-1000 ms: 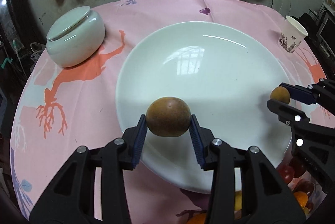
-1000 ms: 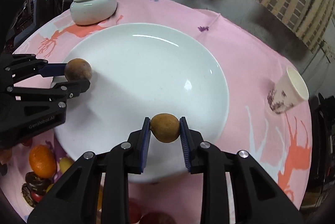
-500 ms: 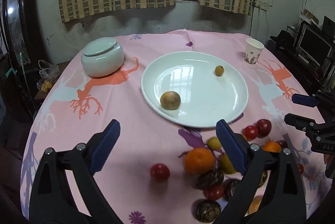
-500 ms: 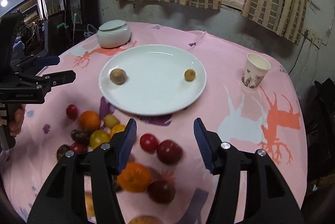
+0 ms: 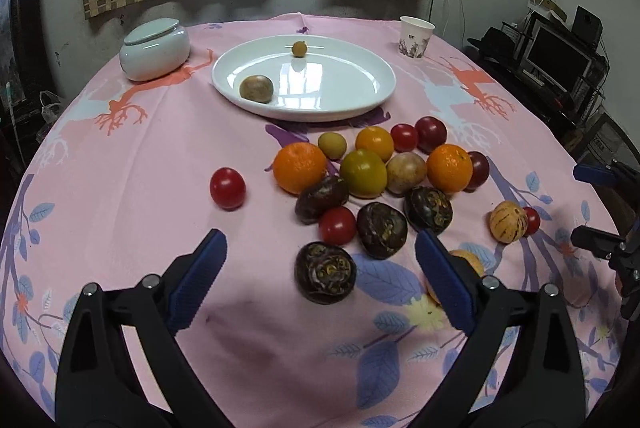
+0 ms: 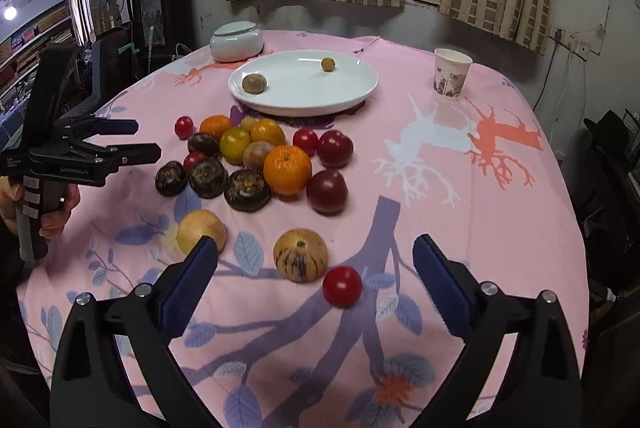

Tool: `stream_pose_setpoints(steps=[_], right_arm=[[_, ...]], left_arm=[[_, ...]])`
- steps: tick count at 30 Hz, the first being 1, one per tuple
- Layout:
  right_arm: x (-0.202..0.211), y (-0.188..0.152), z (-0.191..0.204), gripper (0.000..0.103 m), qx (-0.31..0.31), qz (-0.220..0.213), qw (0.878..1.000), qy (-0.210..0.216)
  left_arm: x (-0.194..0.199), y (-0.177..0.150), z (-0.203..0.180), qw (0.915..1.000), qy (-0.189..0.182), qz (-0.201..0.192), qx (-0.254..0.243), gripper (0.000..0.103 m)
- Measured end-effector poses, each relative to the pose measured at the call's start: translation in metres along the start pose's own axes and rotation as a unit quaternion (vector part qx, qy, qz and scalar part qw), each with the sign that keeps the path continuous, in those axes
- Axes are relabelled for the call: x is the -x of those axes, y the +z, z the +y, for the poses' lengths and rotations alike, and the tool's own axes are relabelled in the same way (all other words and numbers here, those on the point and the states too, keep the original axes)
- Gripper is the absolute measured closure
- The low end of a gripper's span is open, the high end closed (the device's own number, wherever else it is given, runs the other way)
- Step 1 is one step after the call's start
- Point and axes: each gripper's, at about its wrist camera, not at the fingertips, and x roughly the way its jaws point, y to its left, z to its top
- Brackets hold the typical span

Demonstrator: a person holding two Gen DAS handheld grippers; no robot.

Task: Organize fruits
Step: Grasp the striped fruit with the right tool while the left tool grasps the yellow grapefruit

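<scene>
A white plate (image 5: 304, 114) (image 6: 304, 108) at the far side of the pink cloth holds a brown round fruit (image 5: 256, 89) (image 6: 254, 83) and a small yellow fruit (image 5: 299, 49) (image 6: 328, 64). Nearer lies a loose pile with oranges (image 5: 300, 167), red tomatoes (image 5: 227, 188) and dark wrinkled fruits (image 5: 325, 272). My left gripper (image 5: 320, 244) (image 6: 132, 138) hovers over the pile's near edge, its jaws opening and holding nothing. My right gripper (image 6: 316, 246) (image 5: 576, 206) hangs above a striped melon (image 6: 301, 255) and a tomato (image 6: 342, 286), jaws also opening, gripping nothing.
A pale lidded jar (image 5: 155, 49) (image 6: 237, 42) stands left of the plate. A paper cup (image 5: 416, 37) (image 6: 452, 74) stands to its right. A hand (image 6: 60, 212) grips the left tool's handle. Furniture and a monitor (image 5: 558, 58) stand beyond the table's right edge.
Both grippers let go of their fruits onto the plate, opened wide and drew back from the plate to the near side over the fruit pile.
</scene>
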Motion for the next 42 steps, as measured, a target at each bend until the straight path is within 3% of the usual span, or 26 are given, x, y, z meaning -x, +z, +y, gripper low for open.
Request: stream_pose_setpoints(steps=[5, 8, 12, 14, 21, 25, 32, 35, 39, 42], right_arm=[[-0.018, -0.018, 0.013, 0.005, 0.022, 0.036, 0.999, -0.012], [-0.026, -0.016, 0.024, 0.007, 0.043, 0.041, 0.998, -0.007], [-0.046, -0.004, 0.033, 0.028, 0.075, 0.062, 0.995, -0.016], [-0.057, -0.002, 0.029, 0.031, 0.074, 0.076, 0.994, -0.020], [-0.077, 0.001, 0.023, 0.059, 0.068, 0.093, 0.993, -0.011], [-0.080, 0.002, 0.016, 0.060, 0.053, 0.081, 0.995, 0.001], [-0.071, 0.006, 0.006, 0.061, 0.029, 0.061, 0.997, 0.026], [-0.055, 0.010, 0.003, 0.061, 0.021, 0.037, 0.998, 0.040], [-0.043, 0.013, 0.002, 0.061, 0.016, 0.018, 0.998, 0.052], [-0.036, 0.014, 0.002, 0.061, 0.013, 0.009, 0.998, 0.057]], left_arm=[[-0.010, -0.009, 0.002, 0.9997, -0.017, 0.016, -0.012, 0.006], [-0.012, -0.009, 0.011, 0.9996, -0.023, 0.017, 0.007, 0.006], [-0.015, -0.007, 0.022, 0.9984, -0.035, 0.026, 0.038, 0.006], [-0.016, -0.007, 0.025, 0.9978, -0.040, 0.028, 0.045, 0.006], [-0.021, -0.010, 0.017, 0.9980, -0.037, 0.043, 0.028, 0.006], [-0.020, -0.012, 0.010, 0.9986, -0.030, 0.043, 0.008, 0.006], [0.001, -0.016, -0.025, 0.9974, -0.046, 0.012, -0.054, 0.006], [0.008, -0.023, -0.051, 0.9944, -0.058, 0.014, -0.087, 0.006], [0.001, -0.034, -0.088, 0.9878, -0.043, 0.031, -0.146, 0.006], [-0.011, -0.034, -0.102, 0.9859, -0.032, 0.052, -0.156, 0.006]])
